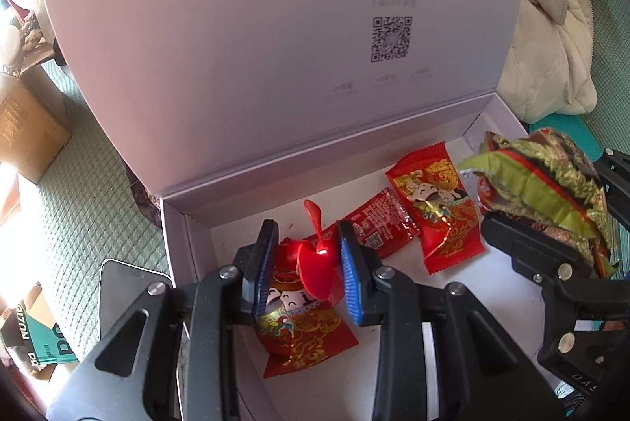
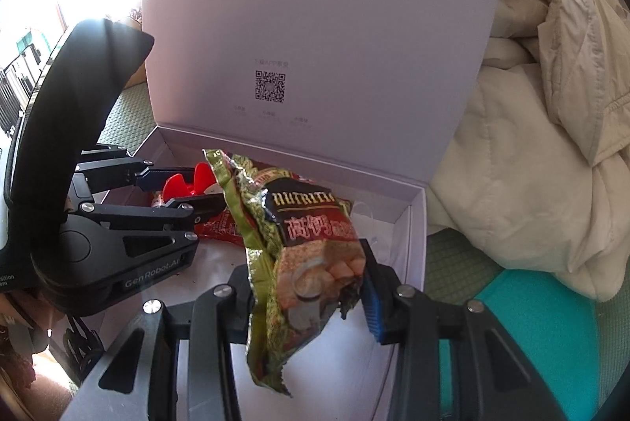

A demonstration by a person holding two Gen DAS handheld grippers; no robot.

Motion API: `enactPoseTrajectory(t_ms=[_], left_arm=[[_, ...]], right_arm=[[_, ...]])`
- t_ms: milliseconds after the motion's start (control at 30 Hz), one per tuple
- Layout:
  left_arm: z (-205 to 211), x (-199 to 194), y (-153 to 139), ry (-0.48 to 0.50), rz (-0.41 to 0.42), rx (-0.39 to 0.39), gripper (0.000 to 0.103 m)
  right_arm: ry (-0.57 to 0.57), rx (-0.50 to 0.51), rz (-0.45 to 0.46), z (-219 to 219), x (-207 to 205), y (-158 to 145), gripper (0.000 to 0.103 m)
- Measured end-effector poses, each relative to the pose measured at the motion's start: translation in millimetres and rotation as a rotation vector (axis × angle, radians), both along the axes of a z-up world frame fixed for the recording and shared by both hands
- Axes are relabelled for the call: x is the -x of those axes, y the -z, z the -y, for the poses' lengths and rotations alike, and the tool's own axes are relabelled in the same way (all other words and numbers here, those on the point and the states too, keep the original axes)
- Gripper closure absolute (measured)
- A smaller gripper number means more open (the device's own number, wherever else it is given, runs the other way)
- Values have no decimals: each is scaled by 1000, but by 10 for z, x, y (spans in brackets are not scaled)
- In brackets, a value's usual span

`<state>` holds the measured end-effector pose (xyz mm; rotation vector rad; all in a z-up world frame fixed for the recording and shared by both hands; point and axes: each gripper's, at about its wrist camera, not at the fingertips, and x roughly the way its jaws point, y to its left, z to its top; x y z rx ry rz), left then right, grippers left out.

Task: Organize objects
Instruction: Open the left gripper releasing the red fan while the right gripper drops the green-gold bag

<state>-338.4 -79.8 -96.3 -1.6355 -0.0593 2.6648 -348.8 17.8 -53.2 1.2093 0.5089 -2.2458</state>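
**K:** Over the open box [image 1: 185, 224], both grippers are pointing down into it. Left gripper [image 1: 305, 259] has its jaws pinched on a red plastic toy [image 1: 315, 263]; looks like a small fan or propeller, can't tell for sure. Right gripper [image 2: 311, 287] has its jaws clamped on a crumpled green-and-red snack bag [image 2: 303, 255], bag hanging above the box floor.

**M:** Release plan?

**K:** My read: get both low before letting go. The toy sits directly above a red candy packet [image 1: 307, 338], so I'd shift it toward bare floor or it'll roll off the wrapper. The bag is bulky and springy; set it in the empty right half, bottom edge touching first, then open. Keep the two grippers apart, they're close already. Stay off the upright lid [image 1: 256, 47].

**M:** Counts?

**K:** One box, lid up. Three red packets inside: one under the left jaws, a larger one [image 1: 437, 208] mid-box, a smaller one [image 1: 378, 220] between them. One toy, one snack bag, both held. Outside: one cream jacket [image 2: 551, 145] beside the box, a phone [image 1: 130, 299] at its left edge.
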Motion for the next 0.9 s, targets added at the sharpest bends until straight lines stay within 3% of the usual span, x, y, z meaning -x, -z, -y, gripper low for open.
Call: enactPoseTrajectory(t_ms=[500,700,767,900], left_arm=[[-73,20,67,7,22,52,71],[-66,23,82,-1,33,44,69],[-50,18,73,-13,31,35,67],[-32,-13,26,-30,7,27,52]], right_arm=[[1,-39,40,111,41,116,61],[6,-54,24,114,-1,50,53],[8,-48,18,108,-16,3,50],[6,-50,5,106,-65,-66,49]])
